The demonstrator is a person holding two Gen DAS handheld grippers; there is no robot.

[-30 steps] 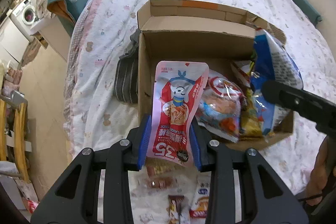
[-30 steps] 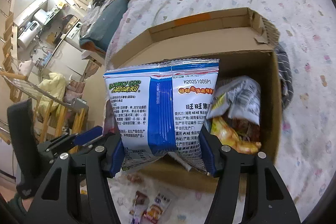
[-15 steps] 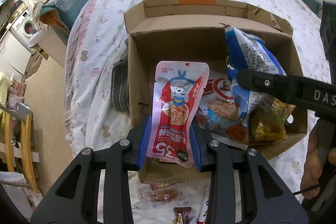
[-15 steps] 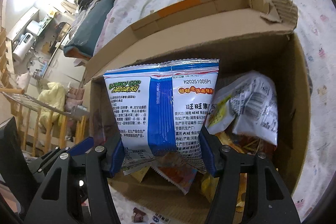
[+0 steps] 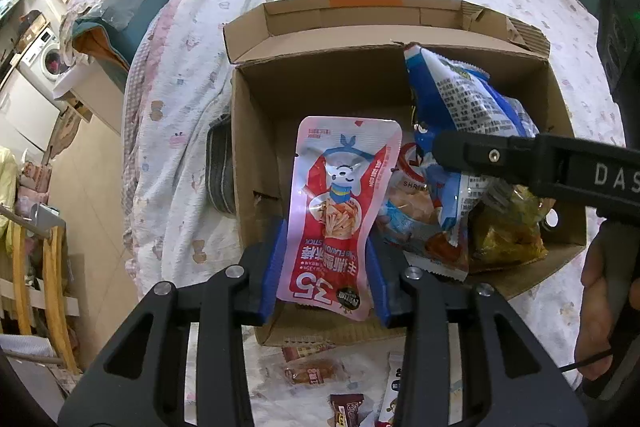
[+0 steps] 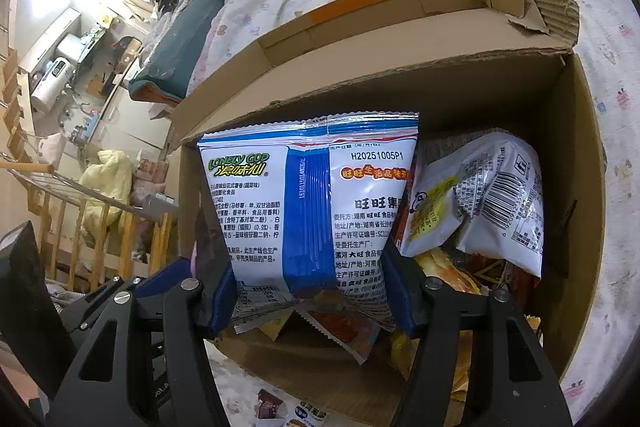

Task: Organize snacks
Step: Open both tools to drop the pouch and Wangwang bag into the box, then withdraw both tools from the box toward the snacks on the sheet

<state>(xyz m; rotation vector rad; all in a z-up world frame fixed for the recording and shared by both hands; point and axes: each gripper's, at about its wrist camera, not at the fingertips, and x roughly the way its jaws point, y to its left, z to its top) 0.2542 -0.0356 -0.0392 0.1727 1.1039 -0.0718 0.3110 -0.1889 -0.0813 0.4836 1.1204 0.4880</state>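
An open cardboard box (image 5: 360,87) sits on a bed with a heart-print sheet. My left gripper (image 5: 326,267) holds a pink and red snack pouch (image 5: 340,195) upright over the box's near left part. Its jaws are opening, and the blue pads still touch the pouch's sides. My right gripper (image 6: 310,291) is shut on a blue and white chip bag (image 6: 308,203), low inside the box (image 6: 400,67). In the left wrist view that bag (image 5: 468,99) stands at the box's right, behind a black finger (image 5: 500,157).
Inside the box lie a white barcoded bag (image 6: 488,203), a shrimp snack bag (image 5: 412,211) and a yellow bag (image 5: 508,231). Loose snacks (image 5: 308,375) lie on the sheet in front. A striped cloth (image 5: 220,171) sits left of the box. A hand (image 5: 600,307) is at right.
The right gripper has carried the blue bag down and into the box. The left gripper has drifted closer over the box with the pink pouch still between its pads.
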